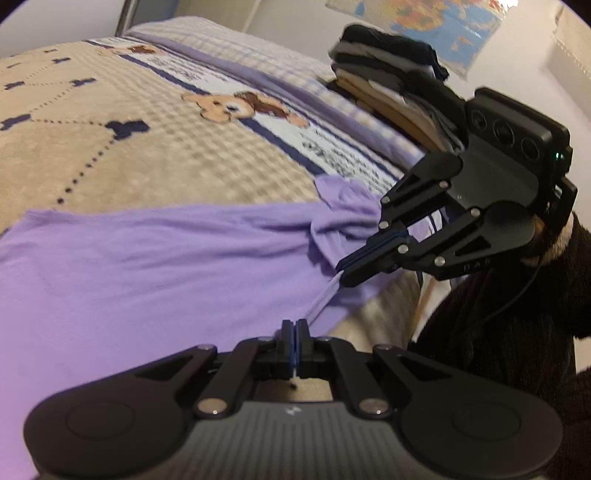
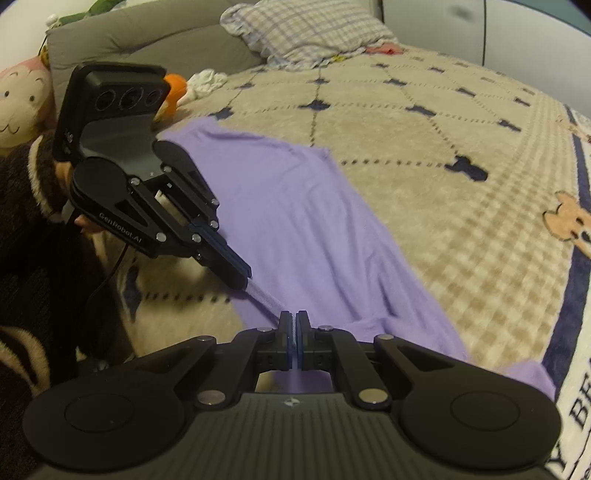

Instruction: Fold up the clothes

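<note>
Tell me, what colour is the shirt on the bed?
Purple shirt, clearest in the right wrist view.

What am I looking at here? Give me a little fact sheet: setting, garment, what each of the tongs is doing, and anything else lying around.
setting: bed with a beige bear-print blanket
garment: purple shirt, spread flat on the blanket
left tongs: shut on the shirt's near edge
right tongs: shut on the same edge, a taut strip of cloth between the two
also there: stack of folded clothes; plaid pillow; plush toy
</note>
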